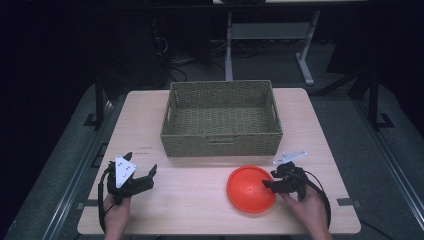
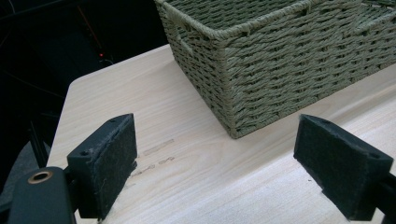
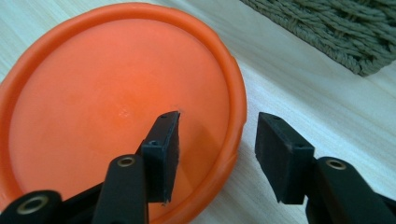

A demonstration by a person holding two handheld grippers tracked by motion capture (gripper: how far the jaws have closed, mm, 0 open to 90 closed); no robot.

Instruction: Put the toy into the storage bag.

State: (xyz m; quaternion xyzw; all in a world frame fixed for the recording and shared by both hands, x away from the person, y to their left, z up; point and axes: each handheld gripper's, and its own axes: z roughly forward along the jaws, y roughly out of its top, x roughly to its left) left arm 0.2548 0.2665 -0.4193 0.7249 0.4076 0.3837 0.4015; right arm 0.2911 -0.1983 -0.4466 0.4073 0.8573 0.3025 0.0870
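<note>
An orange plastic bowl [image 1: 247, 190] sits hollow side up on the wooden table, in front of the basket and to the right. My right gripper [image 1: 270, 179] is at the bowl's right edge. In the right gripper view the bowl's [image 3: 116, 107] rim runs between the two jaws of the right gripper [image 3: 218, 120]: one pad is inside the bowl, the other hangs over the table outside it. A gap shows on both sides of the rim, so neither pad presses on it. My left gripper [image 1: 141, 161] rests at the front left of the table, open wide, with only bare wood between the jaws of the left gripper [image 2: 217, 126].
A green woven basket [image 1: 220, 140] stands at the back middle of the table [image 1: 200, 215], its inside bare. Its near corner [image 2: 280, 70] lies ahead of the left gripper, and its corner [image 3: 336, 32] shows beyond the bowl. Dark floor and a desk frame [image 1: 305, 55] lie behind.
</note>
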